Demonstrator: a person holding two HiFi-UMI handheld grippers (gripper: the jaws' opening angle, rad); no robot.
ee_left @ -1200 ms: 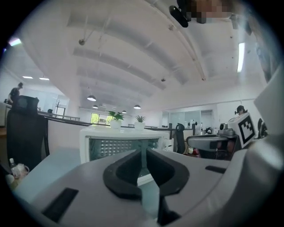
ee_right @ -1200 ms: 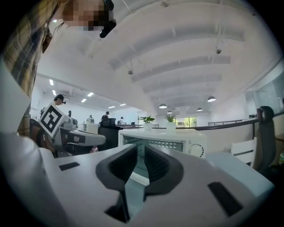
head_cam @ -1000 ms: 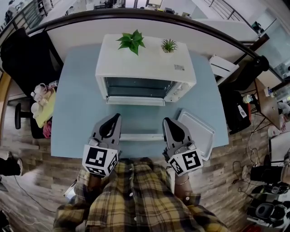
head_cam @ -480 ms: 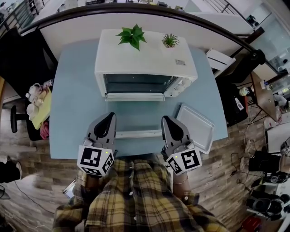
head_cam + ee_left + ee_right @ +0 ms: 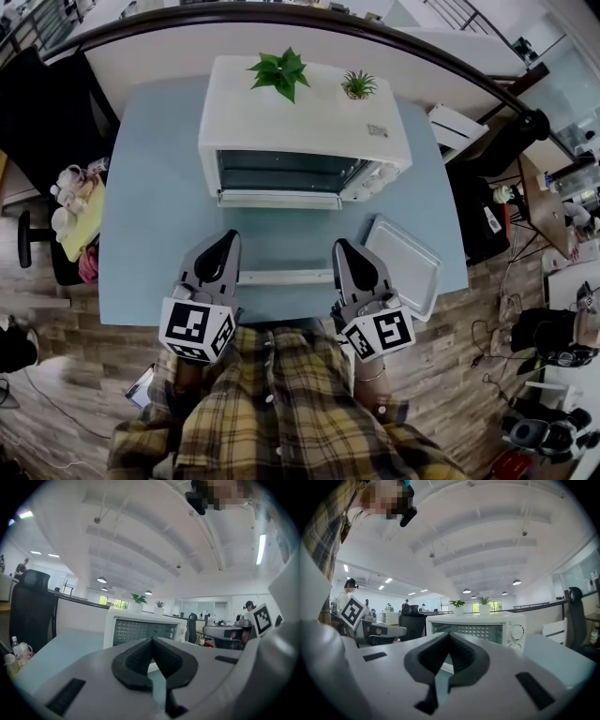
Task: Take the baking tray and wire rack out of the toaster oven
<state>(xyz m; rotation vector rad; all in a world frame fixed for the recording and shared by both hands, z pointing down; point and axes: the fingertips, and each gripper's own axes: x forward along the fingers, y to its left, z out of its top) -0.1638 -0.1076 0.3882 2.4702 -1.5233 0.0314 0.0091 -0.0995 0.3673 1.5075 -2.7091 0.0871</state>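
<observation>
Left gripper [image 5: 228, 240]: jaws pressed together, nothing between them; it points at the oven front.
Right gripper [image 5: 343, 247]: jaws likewise closed on nothing, level with the left one.
Baking tray [image 5: 405, 267]: pale, rectangular, rounded corners, raised rim; it lies flat and skewed on the table, just right of the right gripper, outside the oven.
Toaster oven [image 5: 300, 112]: white, straight ahead of both grippers, its glass front facing them, dials on the side nearer the right gripper.
Wire rack: cannot tell from any view.
Pale bar [image 5: 286, 277]: narrow, lying crosswise between the two grippers; what it is I cannot tell.
Plants [image 5: 279, 72]: two small pots on the oven top.
Table [image 5: 155, 206]: light blue, a strip of it showing between the jaws and the oven.
</observation>
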